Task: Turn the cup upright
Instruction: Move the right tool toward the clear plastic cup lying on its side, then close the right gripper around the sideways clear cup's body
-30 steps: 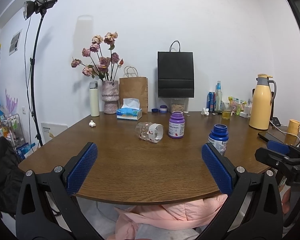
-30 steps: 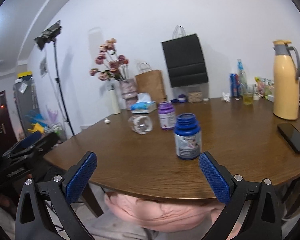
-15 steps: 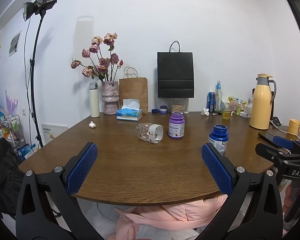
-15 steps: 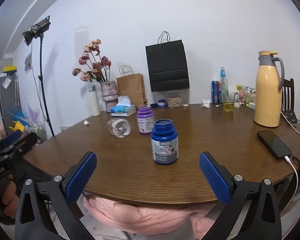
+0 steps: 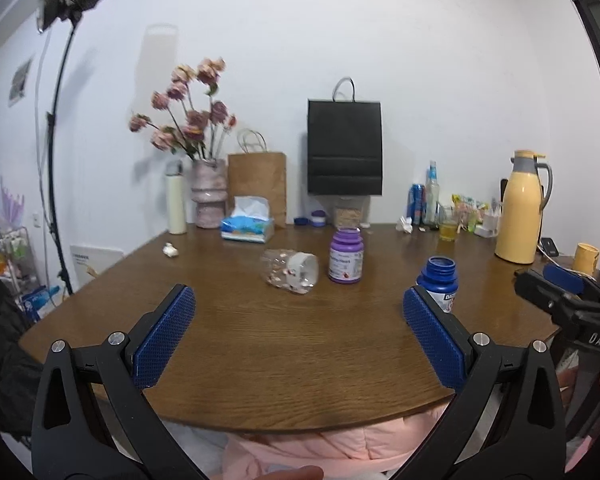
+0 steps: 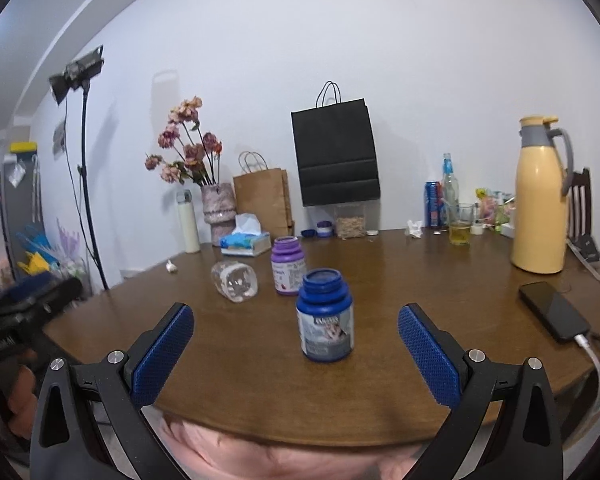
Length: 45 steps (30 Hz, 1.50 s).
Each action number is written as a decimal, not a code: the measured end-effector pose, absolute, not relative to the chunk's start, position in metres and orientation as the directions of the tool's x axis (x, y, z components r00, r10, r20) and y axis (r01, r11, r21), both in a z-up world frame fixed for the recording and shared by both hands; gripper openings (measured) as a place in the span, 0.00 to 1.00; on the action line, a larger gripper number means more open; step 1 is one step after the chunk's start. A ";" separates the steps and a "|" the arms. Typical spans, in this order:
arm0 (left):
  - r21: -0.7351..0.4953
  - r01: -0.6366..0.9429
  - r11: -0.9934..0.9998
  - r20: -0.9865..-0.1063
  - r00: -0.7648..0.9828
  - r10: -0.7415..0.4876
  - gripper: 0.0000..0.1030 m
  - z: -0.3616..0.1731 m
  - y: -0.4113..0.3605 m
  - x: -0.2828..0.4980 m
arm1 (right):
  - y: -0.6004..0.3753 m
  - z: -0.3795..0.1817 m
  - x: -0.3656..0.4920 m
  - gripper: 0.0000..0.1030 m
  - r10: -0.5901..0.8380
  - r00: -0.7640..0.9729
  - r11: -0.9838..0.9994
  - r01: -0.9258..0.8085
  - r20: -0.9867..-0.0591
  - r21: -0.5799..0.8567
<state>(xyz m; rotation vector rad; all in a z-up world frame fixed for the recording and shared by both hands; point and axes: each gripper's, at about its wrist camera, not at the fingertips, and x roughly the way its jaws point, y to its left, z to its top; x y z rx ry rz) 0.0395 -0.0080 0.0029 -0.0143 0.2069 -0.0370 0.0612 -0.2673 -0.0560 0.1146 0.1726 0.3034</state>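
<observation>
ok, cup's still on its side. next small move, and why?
Probably ease the left hand-held gripper forward toward the clear cup. The cup lies on its side on the table, left of the purple bottle, well ahead of the open, empty jaws. The right hand-held gripper faces the blue bottle instead.

Brown wooden table (image 5: 300,340) with a rounded near edge. On it: a clear cup (image 5: 290,271) lying on its side, just beside an upright purple bottle (image 5: 345,256); a blue bottle (image 6: 325,316) nearer the edge; tissue box (image 5: 247,225), vase (image 5: 209,193), yellow thermos (image 6: 540,196) and phone (image 6: 553,310).
</observation>
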 end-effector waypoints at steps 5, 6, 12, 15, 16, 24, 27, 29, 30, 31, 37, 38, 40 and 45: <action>0.033 0.045 0.998 -0.242 0.970 -0.036 1.00 -0.005 -0.021 0.073 | -0.256 -0.058 0.096 1.00 0.338 0.906 0.941 -0.320 -0.254 0.111; 0.044 0.037 0.998 -0.250 0.968 -0.025 1.00 -0.006 -0.023 0.080 | -0.253 -0.059 0.101 1.00 0.329 0.907 0.944 -0.317 -0.263 0.088; 0.083 0.084 0.993 -0.305 0.951 -0.055 1.00 -0.013 -0.032 0.118 | -0.239 -0.059 0.135 1.00 0.326 0.894 0.941 -0.338 -0.308 0.015; 0.058 0.084 0.995 -0.340 0.939 -0.060 1.00 -0.013 -0.026 0.140 | -0.229 -0.048 0.146 1.00 0.351 0.893 0.928 -0.372 -0.280 -0.021; 0.038 0.077 0.996 -0.354 0.933 -0.059 1.00 -0.013 -0.020 0.151 | -0.223 -0.043 0.151 1.00 0.371 0.887 0.918 -0.395 -0.275 -0.037; -0.040 0.035 0.999 -0.440 0.897 -0.048 1.00 0.000 0.044 0.233 | -0.161 -0.023 0.204 0.84 0.524 0.793 0.824 -0.564 -0.310 -0.050; -0.078 0.061 0.995 -0.474 0.876 -0.091 1.00 0.007 0.064 0.272 | -0.129 -0.027 0.243 0.78 0.542 0.743 0.795 -0.605 -0.392 -0.049; -0.116 0.108 0.987 -0.514 0.844 -0.153 1.00 0.008 0.070 0.297 | -0.109 -0.034 0.271 0.78 0.542 0.710 0.777 -0.627 -0.449 -0.054; -0.129 0.133 0.983 -0.529 0.829 -0.182 1.00 0.007 0.070 0.309 | -0.101 -0.038 0.284 0.78 0.537 0.695 0.774 -0.632 -0.478 -0.049; -0.139 0.146 0.980 -0.542 0.817 -0.198 1.00 0.005 0.071 0.319 | -0.095 -0.041 0.296 0.78 0.536 0.677 0.768 -0.639 -0.505 -0.042; -0.217 0.174 0.961 -0.635 0.722 -0.274 0.78 -0.018 0.076 0.383 | -0.071 -0.057 0.354 0.78 0.498 0.620 0.764 -0.645 -0.606 -0.032; -0.221 0.180 0.958 -0.645 0.710 -0.282 0.75 -0.022 0.075 0.388 | -0.069 -0.060 0.362 0.78 0.480 0.620 0.773 -0.634 -0.621 -0.036; -0.235 0.206 0.950 -0.685 0.658 -0.312 0.70 -0.033 0.070 0.402 | -0.065 -0.065 0.373 0.78 0.462 0.613 0.778 -0.627 -0.641 -0.038; -0.275 0.240 0.931 -0.671 0.646 -0.365 0.55 -0.038 0.067 0.404 | -0.067 -0.080 0.390 0.67 0.488 0.561 0.759 -0.651 -0.669 0.007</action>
